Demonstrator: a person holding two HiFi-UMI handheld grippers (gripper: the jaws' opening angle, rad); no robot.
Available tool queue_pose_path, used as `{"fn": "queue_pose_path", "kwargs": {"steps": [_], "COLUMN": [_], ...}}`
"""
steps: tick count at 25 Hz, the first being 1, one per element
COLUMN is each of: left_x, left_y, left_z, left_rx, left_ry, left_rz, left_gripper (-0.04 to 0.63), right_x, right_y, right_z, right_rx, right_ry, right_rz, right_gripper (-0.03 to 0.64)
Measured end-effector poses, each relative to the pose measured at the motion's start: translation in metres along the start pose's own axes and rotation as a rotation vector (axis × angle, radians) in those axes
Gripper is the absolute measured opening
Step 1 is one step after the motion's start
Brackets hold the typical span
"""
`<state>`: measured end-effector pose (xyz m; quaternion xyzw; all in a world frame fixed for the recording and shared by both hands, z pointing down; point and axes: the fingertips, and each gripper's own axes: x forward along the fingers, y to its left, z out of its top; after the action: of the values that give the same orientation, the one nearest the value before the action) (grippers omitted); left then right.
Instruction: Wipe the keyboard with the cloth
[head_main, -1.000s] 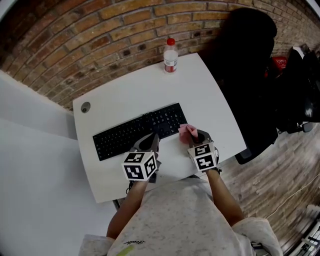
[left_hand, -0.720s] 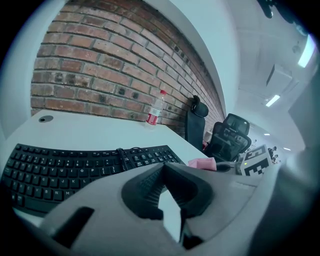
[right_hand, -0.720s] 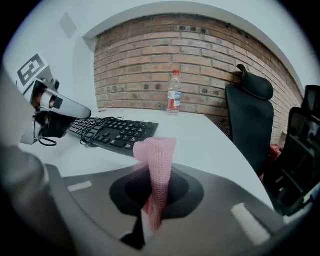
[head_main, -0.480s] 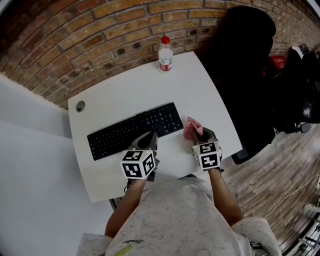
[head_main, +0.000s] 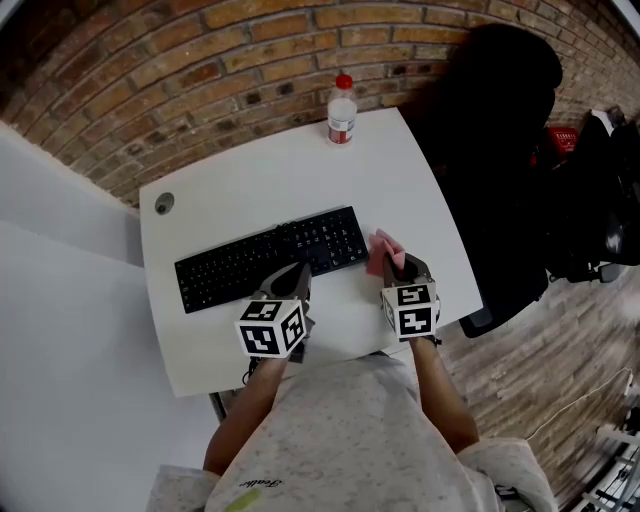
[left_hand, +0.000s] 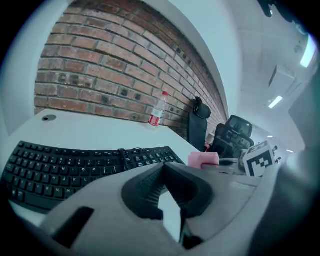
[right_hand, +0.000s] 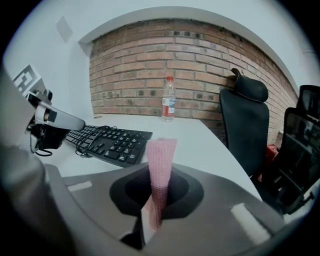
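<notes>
Right gripper (head_main: 397, 268) pinches the pink cloth (head_main: 382, 249) upright just off the right end of the keyboard (head_main: 265, 262), barely shifted over the last second. Left gripper (head_main: 293, 275) hangs closed and empty at its near edge. Wiping looks ready to begin.

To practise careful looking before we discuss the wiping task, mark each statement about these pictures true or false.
1. The right gripper holds the pink cloth. True.
2. The cloth lies on the black keyboard. False: it is held beside the keyboard's right end.
3. The plastic bottle has a red cap. True.
4. The left gripper clamps the keyboard. False: its jaws are together on nothing.
</notes>
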<state>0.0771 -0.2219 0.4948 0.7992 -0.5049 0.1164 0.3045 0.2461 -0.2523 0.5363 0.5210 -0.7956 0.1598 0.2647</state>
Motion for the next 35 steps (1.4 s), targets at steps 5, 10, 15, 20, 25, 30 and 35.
{"fn": "queue_pose_path", "kwargs": {"steps": [5, 10, 15, 20, 25, 30, 35], "left_x": [-0.002, -0.003, -0.004, -0.005, -0.009, -0.012, -0.018], "left_y": [0.004, 0.005, 0.011, 0.017, 0.024, 0.033, 0.042], "left_z": [0.0, 0.001, 0.001, 0.002, 0.004, 0.003, 0.007], "left_rx": [-0.013, -0.018, -0.034, -0.045, -0.059, -0.083, -0.102], "left_ry": [-0.009, -0.018, -0.032, -0.049, -0.068, -0.091, -0.117], "left_rz": [0.015, 0.025, 0.045, 0.064, 0.088, 0.119, 0.146], "left_gripper": [-0.005, -0.005, -0.005, -0.005, -0.005, -0.005, -0.005], "right_x": [0.003, 0.005, 0.013, 0.021, 0.031, 0.04, 0.049], "right_y": [0.01, 0.015, 0.015, 0.016, 0.02, 0.025, 0.028], "right_z": [0.006, 0.014, 0.022, 0.027, 0.034, 0.043, 0.048], "right_rx": [-0.002, 0.034, 0.032, 0.019, -0.003, -0.04, -0.053], "right_ry": [-0.007, -0.023, -0.028, -0.028, -0.028, -0.03, -0.024], "right_rz": [0.04, 0.079, 0.104, 0.126, 0.154, 0.178, 0.201], "right_gripper": [0.026, 0.026, 0.026, 0.026, 0.026, 0.026, 0.026]}}
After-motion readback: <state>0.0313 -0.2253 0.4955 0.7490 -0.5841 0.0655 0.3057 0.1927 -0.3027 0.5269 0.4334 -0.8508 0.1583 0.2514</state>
